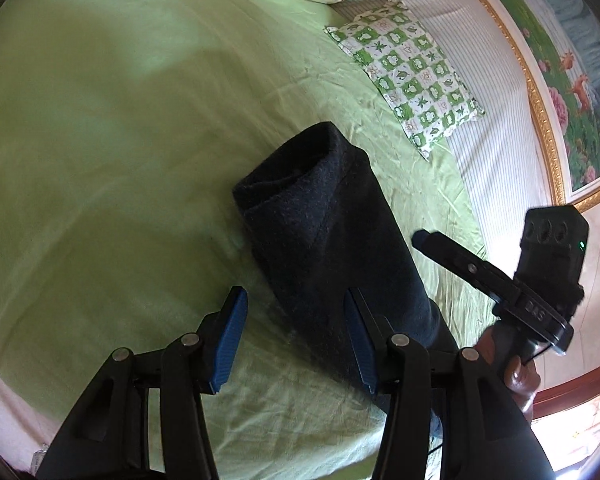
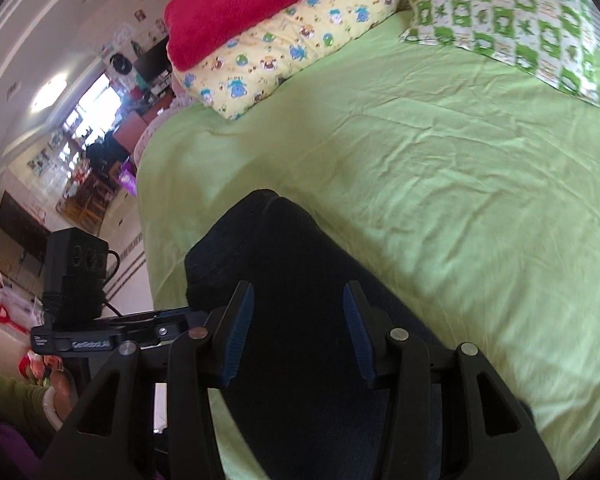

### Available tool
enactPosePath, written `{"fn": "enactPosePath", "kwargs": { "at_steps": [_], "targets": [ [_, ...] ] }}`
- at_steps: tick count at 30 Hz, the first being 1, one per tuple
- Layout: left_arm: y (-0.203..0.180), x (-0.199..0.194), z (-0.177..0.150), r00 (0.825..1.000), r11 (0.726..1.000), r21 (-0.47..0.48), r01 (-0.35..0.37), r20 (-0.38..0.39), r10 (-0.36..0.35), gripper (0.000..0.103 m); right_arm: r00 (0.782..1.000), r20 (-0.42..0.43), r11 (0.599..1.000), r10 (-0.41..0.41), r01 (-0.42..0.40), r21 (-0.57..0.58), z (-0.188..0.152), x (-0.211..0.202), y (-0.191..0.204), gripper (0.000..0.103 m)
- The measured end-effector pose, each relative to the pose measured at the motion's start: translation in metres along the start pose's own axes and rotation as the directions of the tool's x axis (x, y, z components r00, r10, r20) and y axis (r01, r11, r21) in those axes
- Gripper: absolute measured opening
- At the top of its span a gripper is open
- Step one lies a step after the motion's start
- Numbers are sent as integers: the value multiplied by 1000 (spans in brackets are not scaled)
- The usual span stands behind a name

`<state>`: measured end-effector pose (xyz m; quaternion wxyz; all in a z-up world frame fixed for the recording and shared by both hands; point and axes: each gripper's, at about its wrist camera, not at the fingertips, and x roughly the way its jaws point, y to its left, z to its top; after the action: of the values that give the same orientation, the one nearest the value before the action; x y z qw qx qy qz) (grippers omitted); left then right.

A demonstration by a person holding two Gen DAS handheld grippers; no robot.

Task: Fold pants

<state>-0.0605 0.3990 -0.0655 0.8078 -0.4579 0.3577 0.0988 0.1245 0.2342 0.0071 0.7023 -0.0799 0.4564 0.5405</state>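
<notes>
Dark navy pants (image 1: 320, 224) lie folded lengthwise in a long strip on the green bedsheet (image 1: 100, 160). My left gripper (image 1: 296, 300) is open above the sheet, its right finger over the strip's left edge and holding nothing. The right gripper shows in this view (image 1: 492, 276) to the right of the pants. In the right wrist view the pants (image 2: 284, 264) run under my right gripper (image 2: 298, 296), which is open with blue pads on either side of the strip's near part. I cannot tell whether the pads touch the fabric.
A green-checked pillow (image 1: 408, 76) and a yellow cartoon pillow (image 2: 284, 40) with a red blanket (image 2: 244, 4) on it lie at the head of the bed. A gold-framed picture (image 1: 556, 80) hangs on the wall. The bed's left edge (image 2: 148, 216) drops to a cluttered room.
</notes>
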Motion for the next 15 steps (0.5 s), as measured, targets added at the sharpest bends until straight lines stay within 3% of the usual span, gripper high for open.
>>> {"fn": "enactPosePath", "kwargs": {
  "at_steps": [9,15],
  "targets": [
    [6,11,12,1000,999,-28,15,-6,-16,51,994,-100,993,48,-58,-101,38,37,2,48],
    [8,18,17,1000,999,-26,26,-7,-27,51,972,-228,985,52,-87,-147,51,72,2,48]
  ]
}}
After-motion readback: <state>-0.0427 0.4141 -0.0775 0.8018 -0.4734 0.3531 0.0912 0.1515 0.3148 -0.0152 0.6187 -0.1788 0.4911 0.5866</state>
